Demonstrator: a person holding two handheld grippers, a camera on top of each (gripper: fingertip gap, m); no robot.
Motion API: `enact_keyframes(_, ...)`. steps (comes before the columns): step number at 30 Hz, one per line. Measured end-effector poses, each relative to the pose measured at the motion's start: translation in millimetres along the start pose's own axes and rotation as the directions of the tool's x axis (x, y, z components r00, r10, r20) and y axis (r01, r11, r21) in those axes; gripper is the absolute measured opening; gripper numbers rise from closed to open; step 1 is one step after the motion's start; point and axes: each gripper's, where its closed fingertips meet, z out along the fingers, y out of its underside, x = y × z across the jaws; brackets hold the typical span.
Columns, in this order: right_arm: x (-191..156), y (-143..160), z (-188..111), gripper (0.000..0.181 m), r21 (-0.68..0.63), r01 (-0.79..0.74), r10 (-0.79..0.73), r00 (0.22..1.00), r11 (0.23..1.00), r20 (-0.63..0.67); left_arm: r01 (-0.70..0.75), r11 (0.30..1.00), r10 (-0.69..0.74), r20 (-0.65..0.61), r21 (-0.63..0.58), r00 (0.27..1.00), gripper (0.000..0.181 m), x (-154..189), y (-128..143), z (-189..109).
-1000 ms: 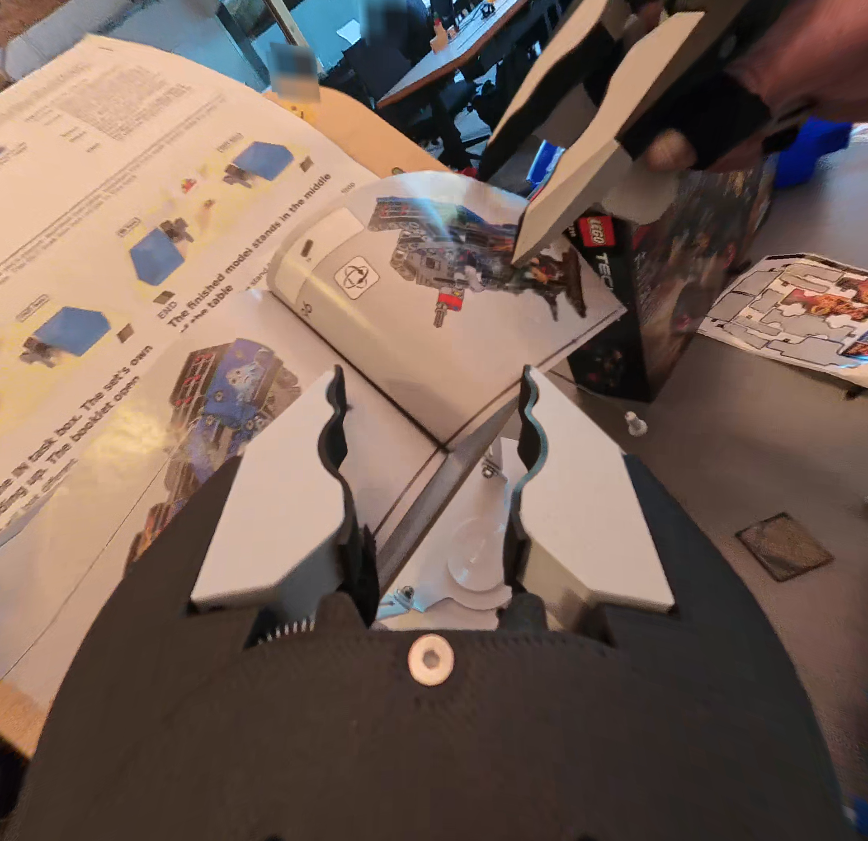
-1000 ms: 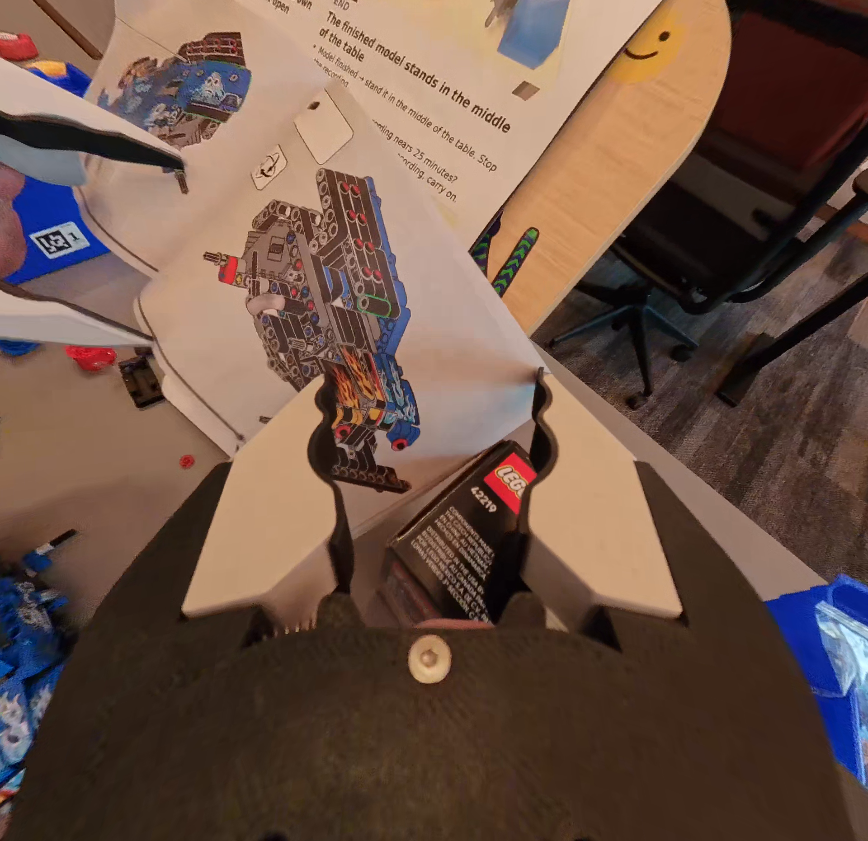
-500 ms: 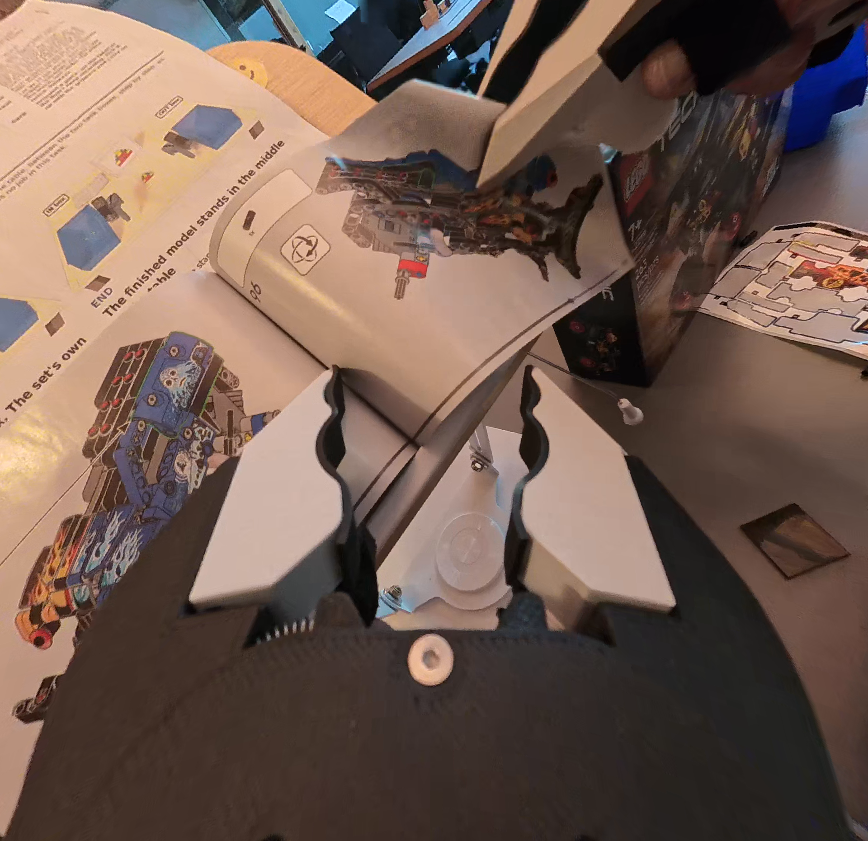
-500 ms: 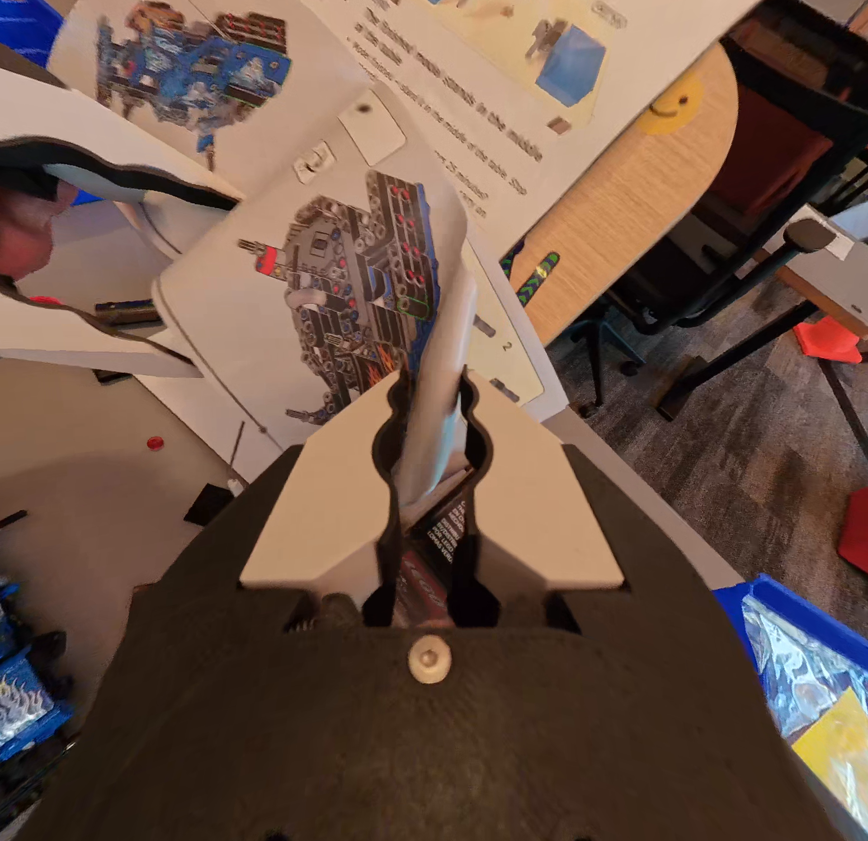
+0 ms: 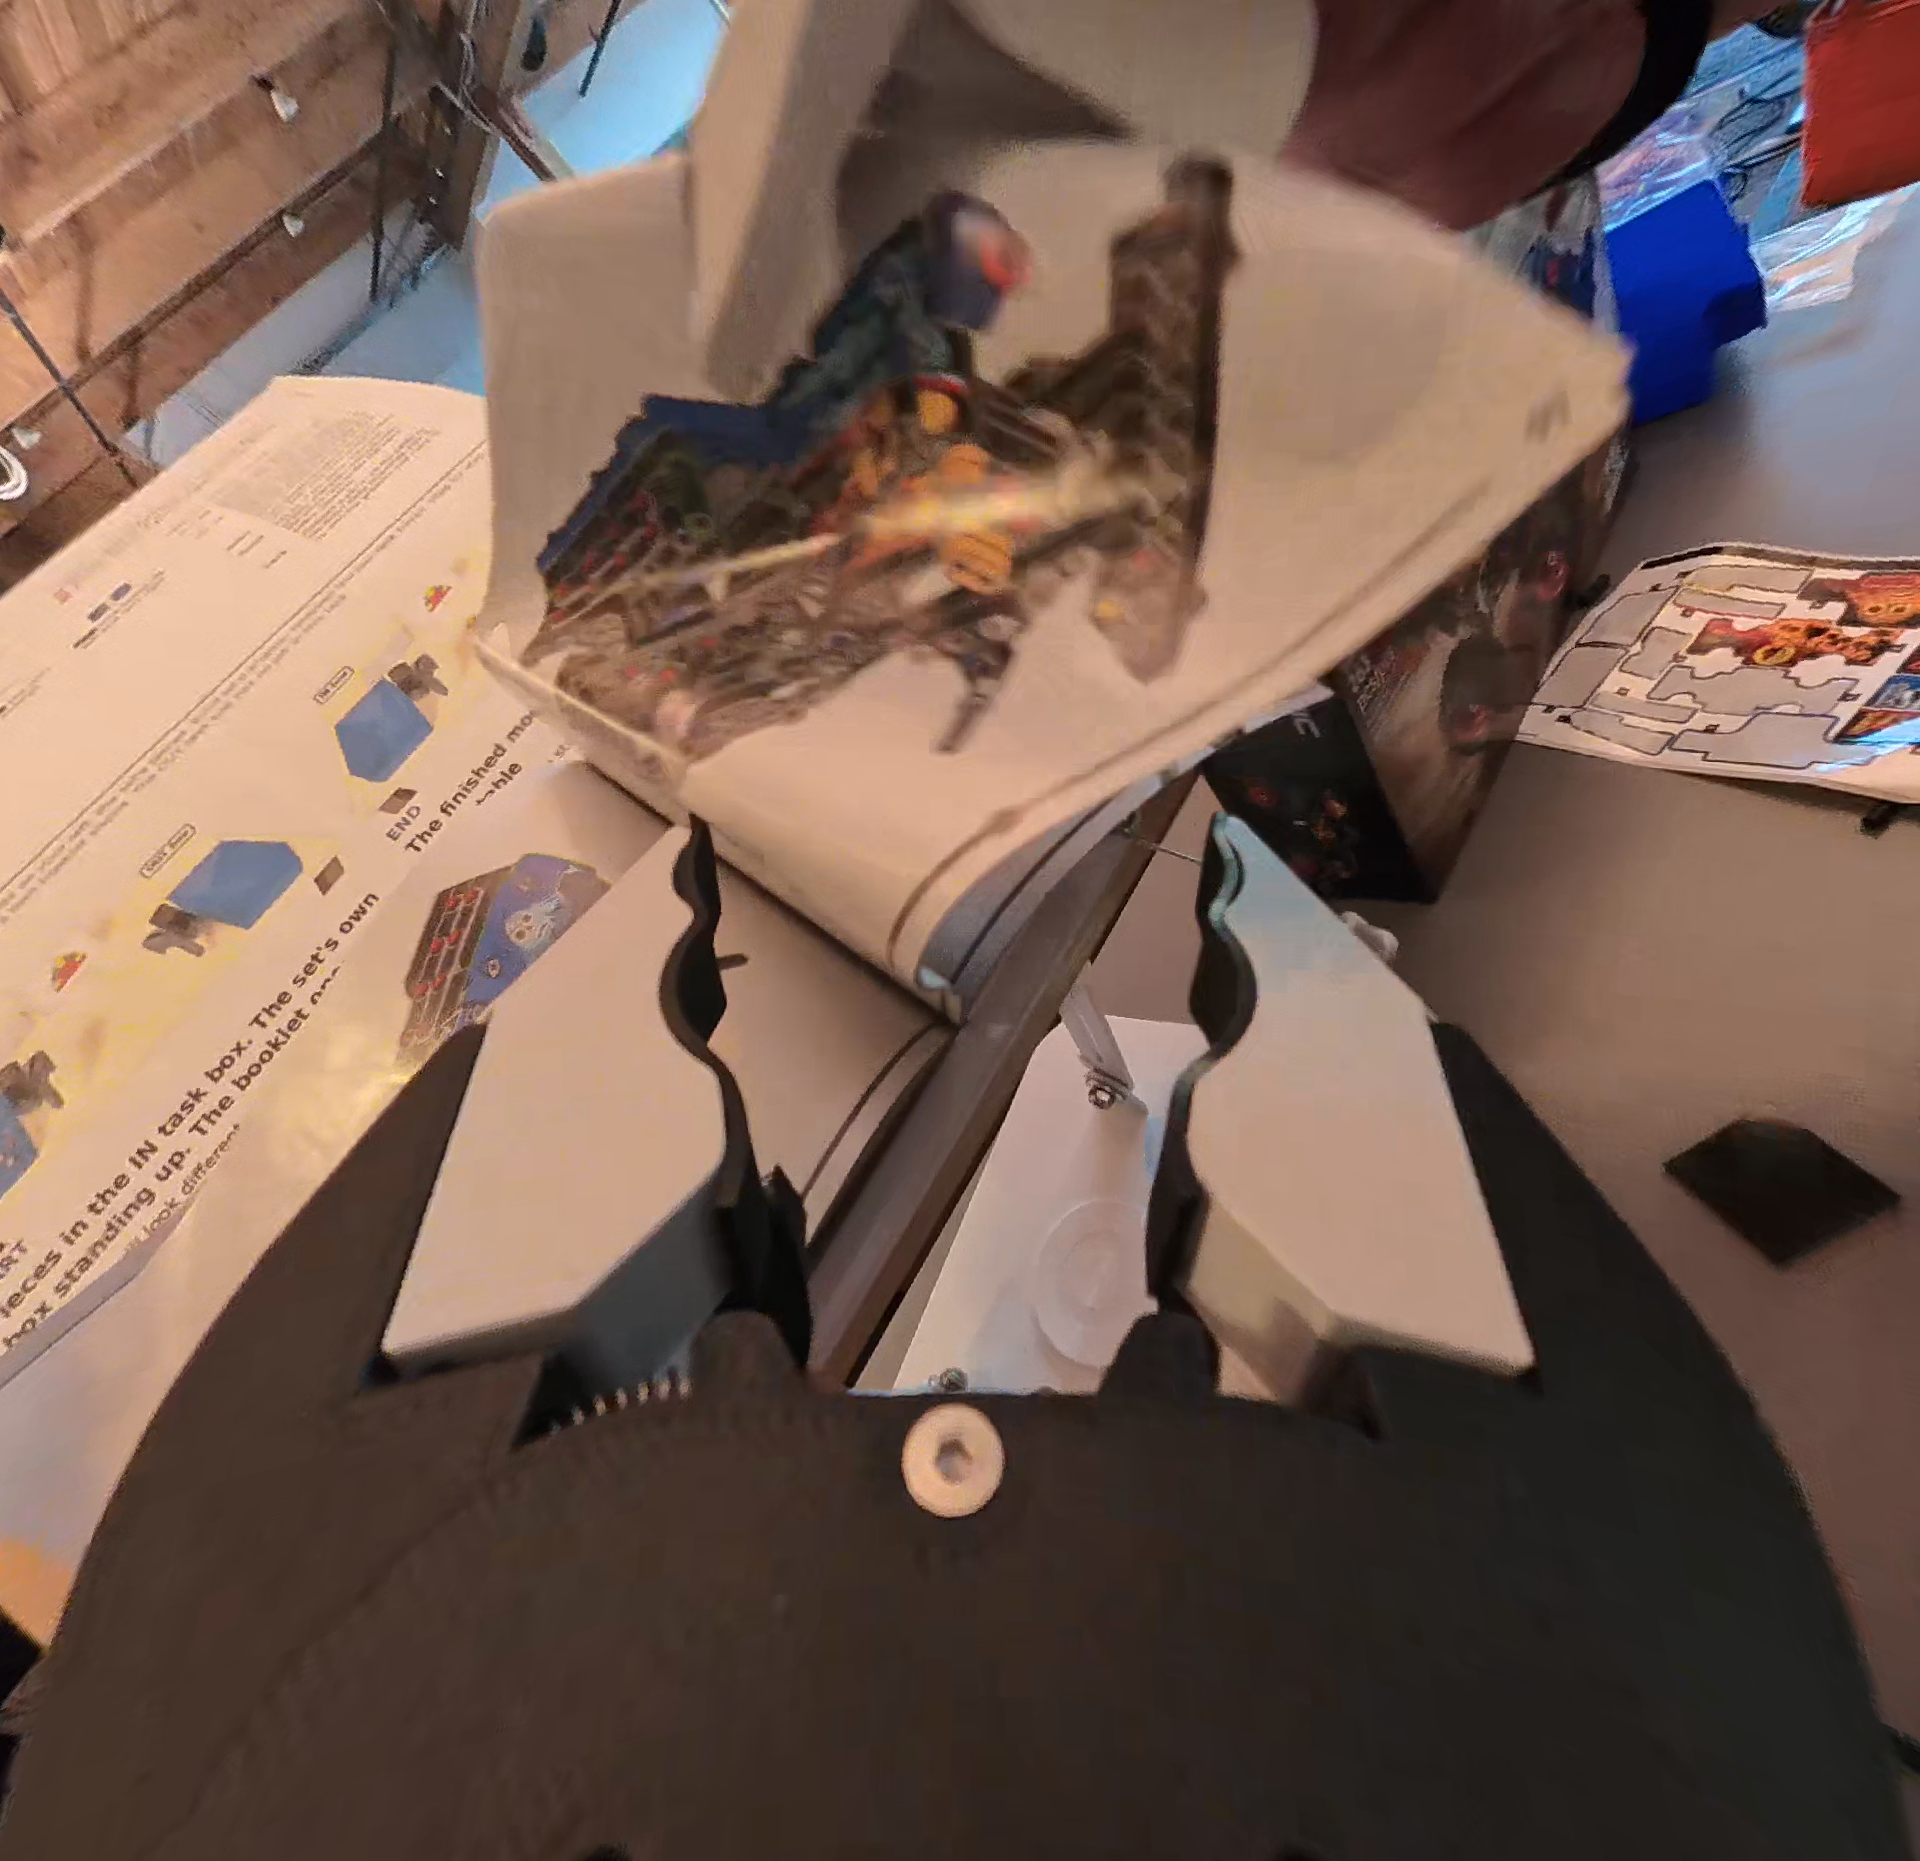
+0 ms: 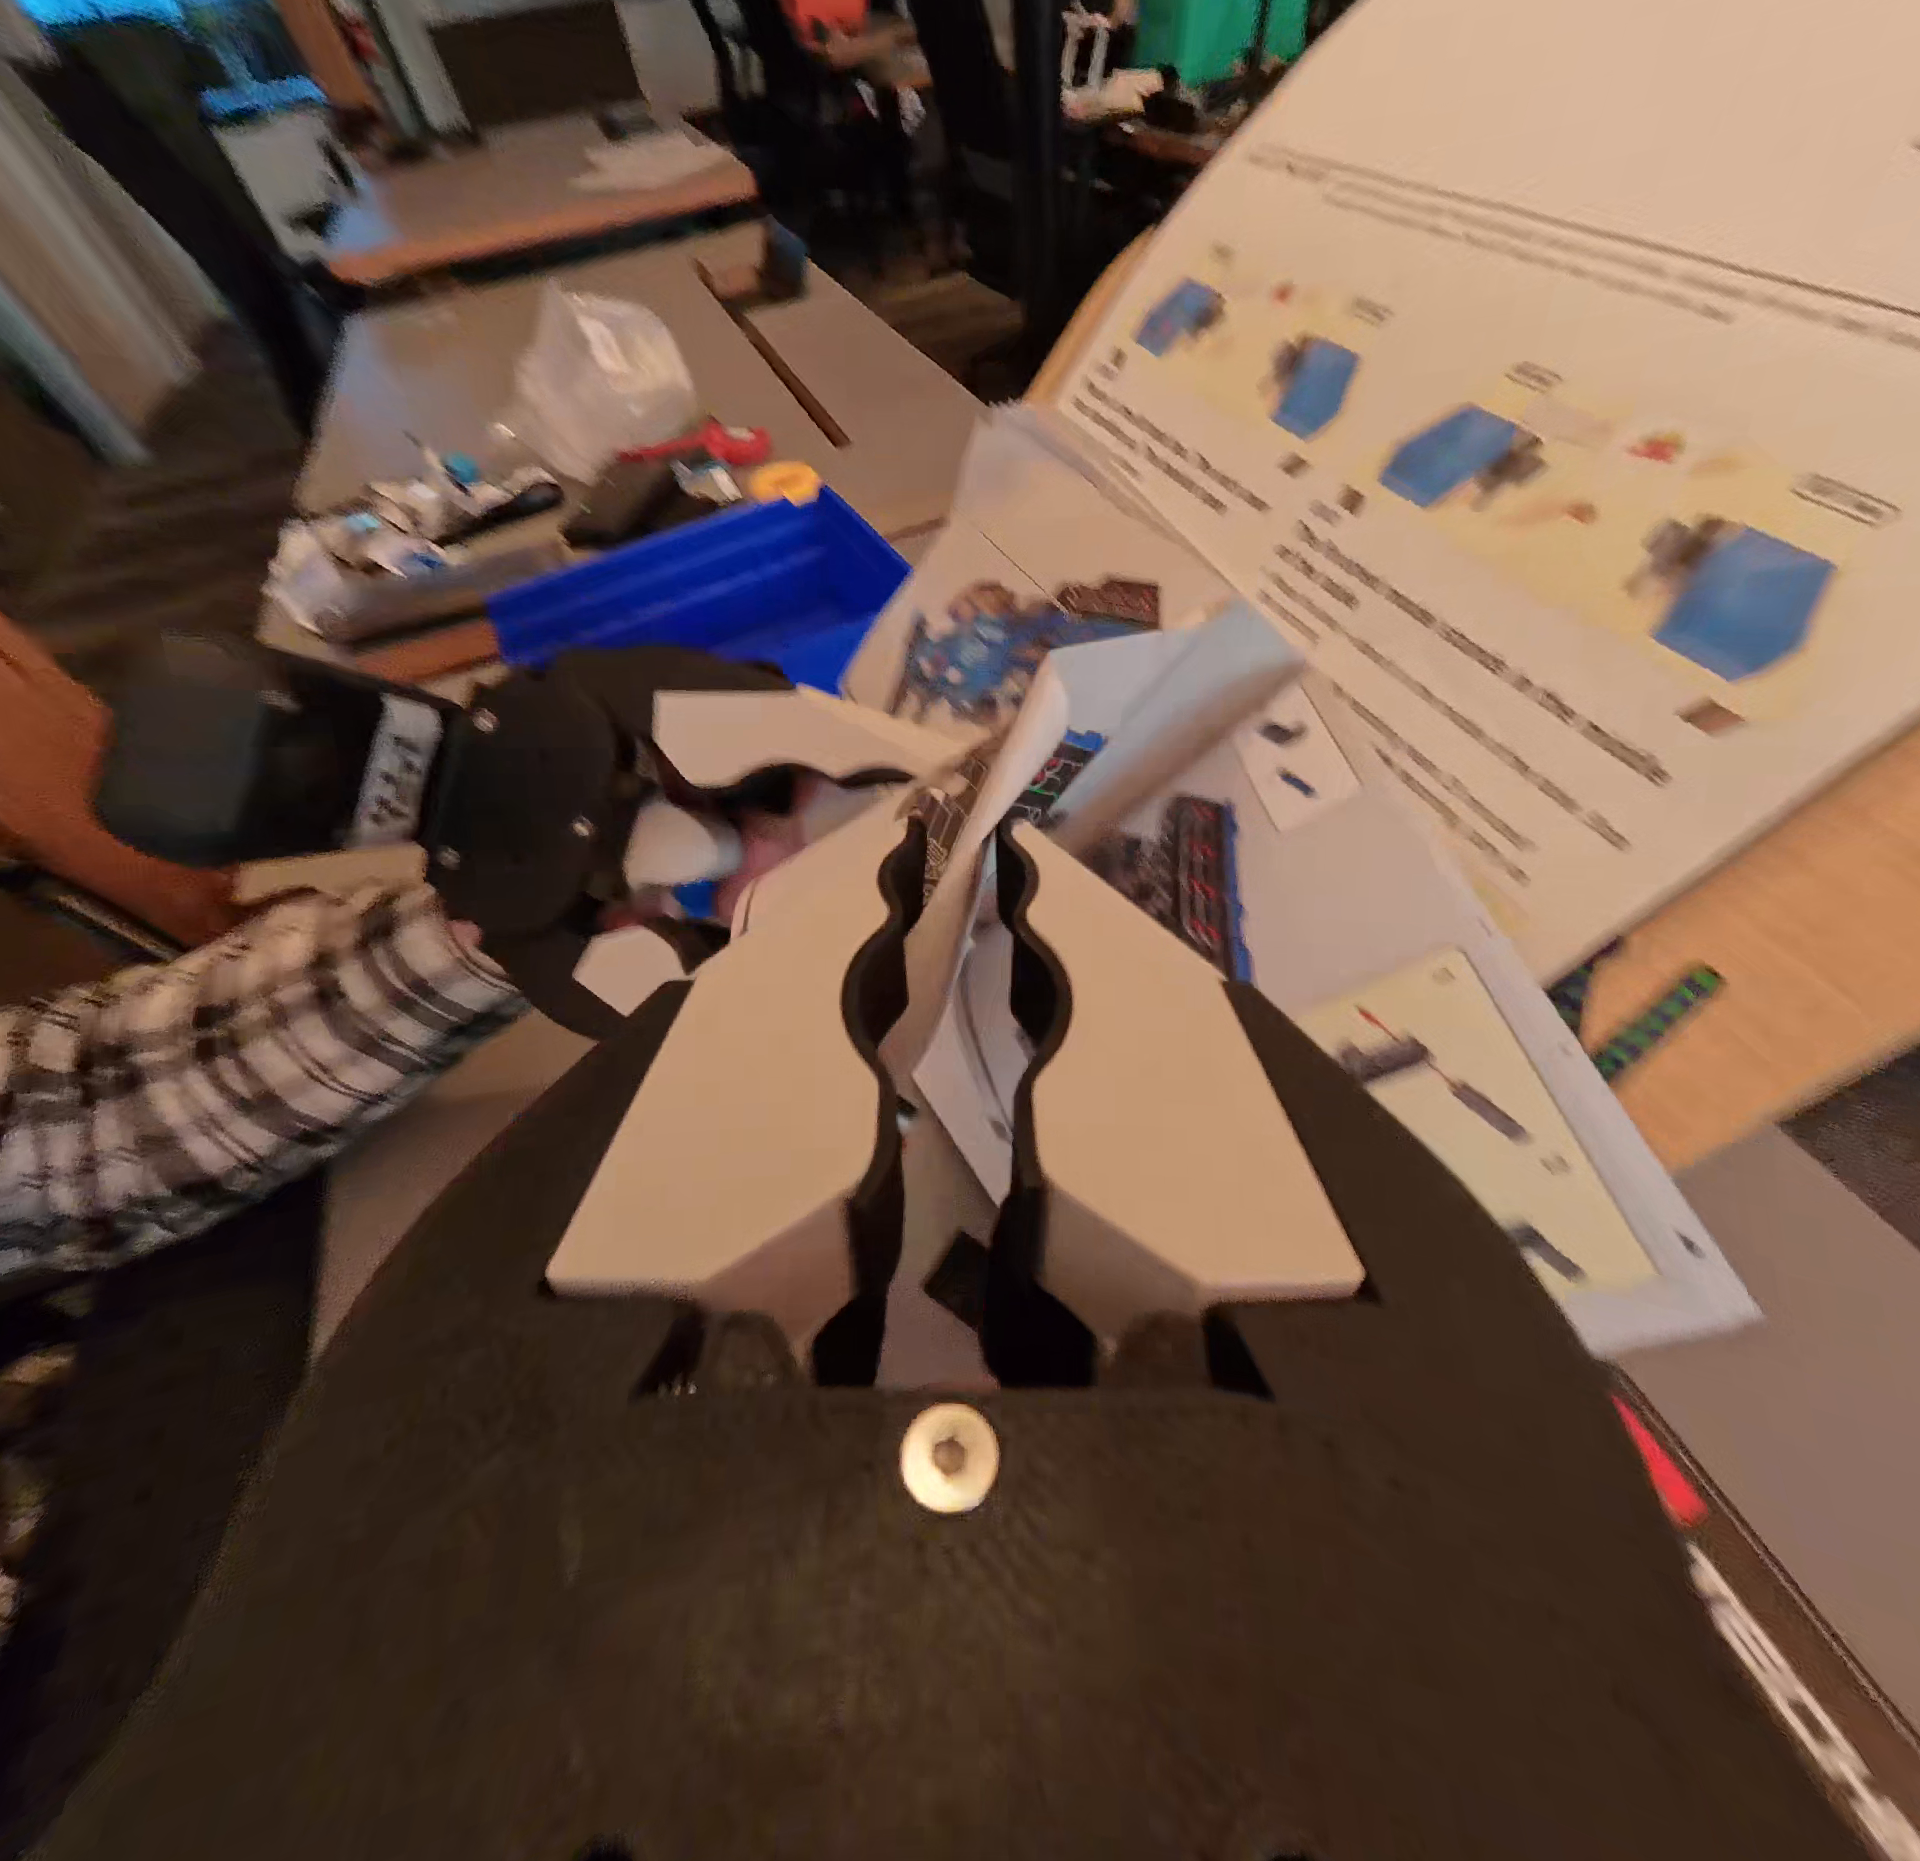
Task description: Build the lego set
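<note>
The right gripper's point(image 6: 951, 855) fingers point(image 6: 1164, 1063) pinch a lifted page point(image 6: 961, 938) of the booklet point(image 5: 644, 980), curled above its open spread. The left gripper point(image 5: 951, 866) sits beside the booklet, fingers spread and empty. The dark box point(image 5: 1455, 731) stands just behind the booklet.

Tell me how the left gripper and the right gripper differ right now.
The left gripper has its jaws spread wide with nothing pinched between them; the right gripper has its jaws nearly together, clamped on a page of the instruction booklet. The left gripper sits low over the booklet's lower edge, while the right gripper holds its page lifted and bent above the spread. Both have white wavy-edged fingers on black bodies.
</note>
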Motion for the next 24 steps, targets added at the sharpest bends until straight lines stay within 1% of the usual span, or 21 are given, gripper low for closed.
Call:
enact_keyframes(2,-11.3,-15.9,6.8,0.019,0.042,-0.021,0.019,0.998,0.999,0.055,0.010,1.000,-0.009,-0.020,0.024,1.000,0.089,-1.8,-0.8,-6.0)
enact_keyframes(5,-17.6,-30.7,19.8,0.030,0.072,-0.040,0.034,0.996,0.997,0.085,0.094,0.992,-0.090,-0.045,0.089,0.995,0.084,-13.1,-4.4,-20.3)
enact_keyframes(7,-18.0,-32.1,31.9,0.043,0.061,-0.057,0.050,0.993,0.996,0.105,0.154,0.980,-0.149,-0.055,0.127,0.987,0.071,-24.4,-6.0,-32.1)
enact_keyframes(9,-26.0,-33.0,42.7,0.058,0.058,-0.092,0.080,0.979,0.994,0.189,0.223,0.959,-0.215,-0.065,0.174,0.974,0.056,-37.1,-7.9,-44.2)
enact_keyframes(11,-29.5,-36.3,48.5,0.068,0.082,-0.124,0.101,0.965,0.989,0.240,0.308,0.926,-0.299,-0.075,0.216,0.951,0.039,-51.0,-5.5,-54.0)
enact_keyframes(14,-27.4,-41.2,44.4,0.070,0.138,-0.131,0.094,0.965,0.982,0.245,0.399,0.885,-0.393,-0.074,0.240,0.917,0.020,-68.8,7.9,-62.7)
enact_keyframes(15,-25.6,-42.8,40.1,0.070,0.160,-0.131,0.091,0.968,0.978,0.235,0.433,0.869,-0.430,-0.068,0.239,0.900,0.019,-75.3,13.8,-64.5)
enact_keyframes(17,-16.9,-40.9,30.4,0.070,0.184,-0.087,0.059,0.987,0.979,0.152,0.501,0.833,-0.496,-0.084,0.236,0.864,0.018,-84.4,23.0,-69.0)
enact_keyframes(19,2.0,-30.5,20.8,0.069,0.162,0.009,-0.006,1.000,0.987,-0.015,0.543,0.807,-0.534,-0.107,0.233,0.839,0.014,-89.8,29.9,-74.7)
enact_keyframes(21,26.7,-15.5,10.1,0.069,0.112,0.092,-0.069,0.979,0.989,-0.192,0.561,0.799,-0.557,-0.083,0.214,0.826,0.012,-97.8,40.4,-79.7)
enact_keyframes(22,36.2,-8.0,5.1,0.070,0.091,0.110,-0.084,0.965,0.990,-0.248,0.565,0.799,-0.563,-0.073,0.203,0.823,0.008,-100.7,45.4,-82.3)
enact_keyframes(24,50.0,5.7,-2.4,0.071,0.072,0.109,-0.082,0.946,0.991,-0.313,0.573,0.798,-0.574,-0.055,0.187,0.817,0.005,-106.1,54.0,-87.5)
